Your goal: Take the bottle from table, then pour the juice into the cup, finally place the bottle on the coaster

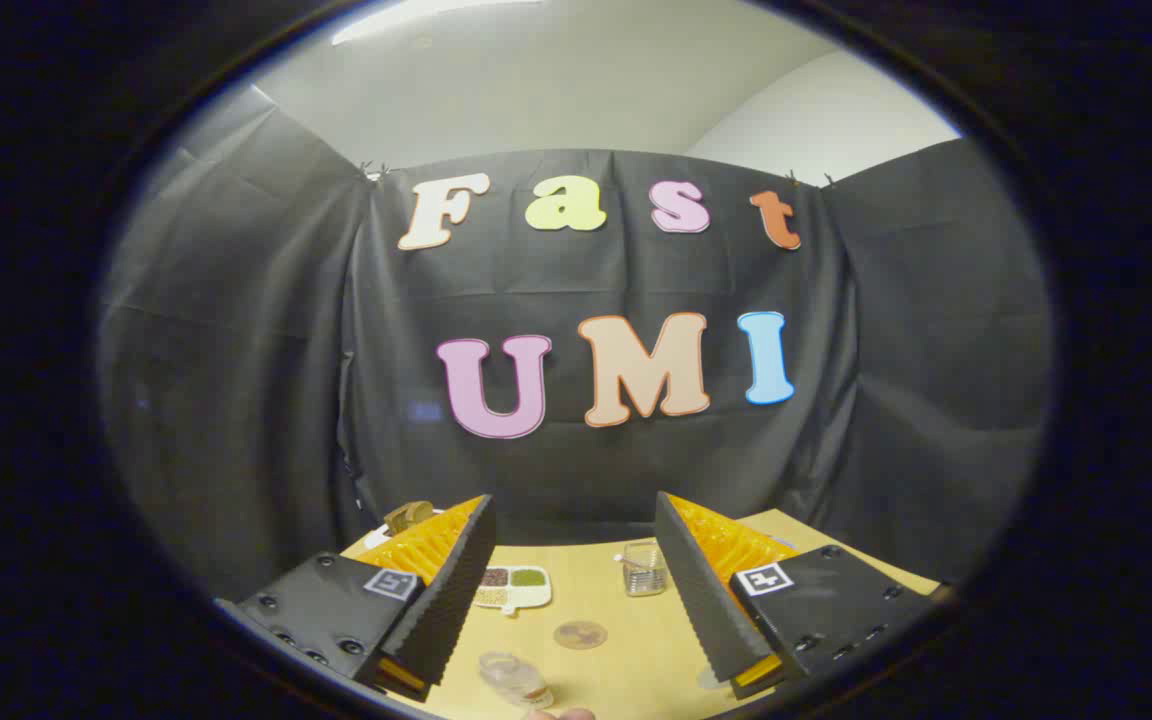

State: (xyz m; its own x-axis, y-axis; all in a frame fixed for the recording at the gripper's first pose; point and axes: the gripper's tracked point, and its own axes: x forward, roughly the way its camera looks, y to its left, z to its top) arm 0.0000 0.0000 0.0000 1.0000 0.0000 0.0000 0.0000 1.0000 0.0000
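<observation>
Hovering wide open and empty above the pale wooden bench [636,640], the claw [576,590] should drop straight and square over the clear plastic bottle [514,680], just short of the round coaster [580,634]. The ribbed glass cup [644,568] stands beyond the coaster.

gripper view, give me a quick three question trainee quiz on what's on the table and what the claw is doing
1. True or false: the claw is shut on the clear plastic bottle.
2. Which lies nearer the claw's fingers?
A. the round brown coaster
B. the clear glass cup
3. Fill in: the white divided dish sits on the wooden table beside the claw's ____ finger.

Key:
1. False; the fingers are spread, holding nothing, with the bottle low between them.
2. A; the cup stands beyond it, by the right finger.
3. left
</observation>
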